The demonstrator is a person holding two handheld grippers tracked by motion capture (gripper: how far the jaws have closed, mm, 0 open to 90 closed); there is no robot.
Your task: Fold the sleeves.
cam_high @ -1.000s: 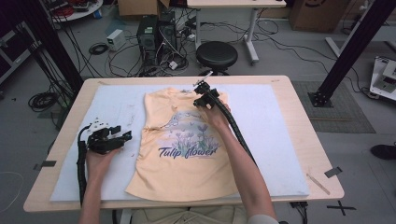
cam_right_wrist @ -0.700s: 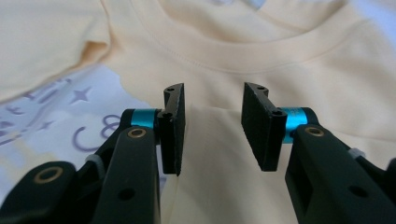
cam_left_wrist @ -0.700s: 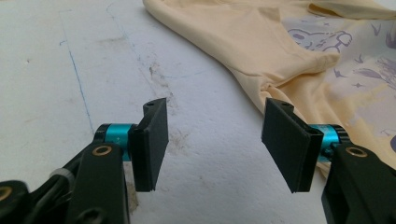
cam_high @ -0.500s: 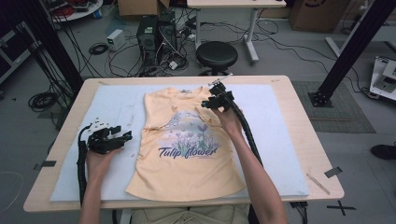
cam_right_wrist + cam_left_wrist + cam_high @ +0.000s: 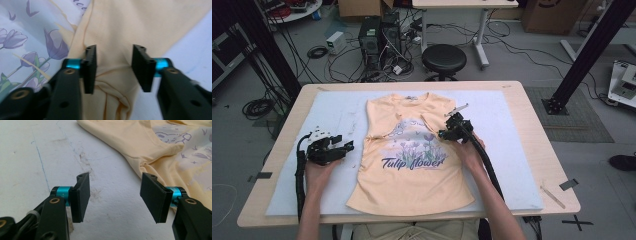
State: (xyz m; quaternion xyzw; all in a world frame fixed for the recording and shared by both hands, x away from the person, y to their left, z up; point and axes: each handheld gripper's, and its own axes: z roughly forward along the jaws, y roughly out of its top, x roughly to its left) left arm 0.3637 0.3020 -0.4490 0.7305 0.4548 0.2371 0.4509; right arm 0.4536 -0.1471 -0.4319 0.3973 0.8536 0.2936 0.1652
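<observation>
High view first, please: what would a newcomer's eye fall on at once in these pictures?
A pale yellow cotton T-shirt printed with purple tulips and the words "Tulip flower" lies spread across the middle of the white foam-covered table. The right hand-held gripper sits over the shirt's folded-in right sleeve, its jaws having just been opening, with bunched fabric between them but not pinched. The left hand-held gripper rests open on the bare mat, left of the shirt.

"Tulip flower" printed on yellow T-shirt
</observation>
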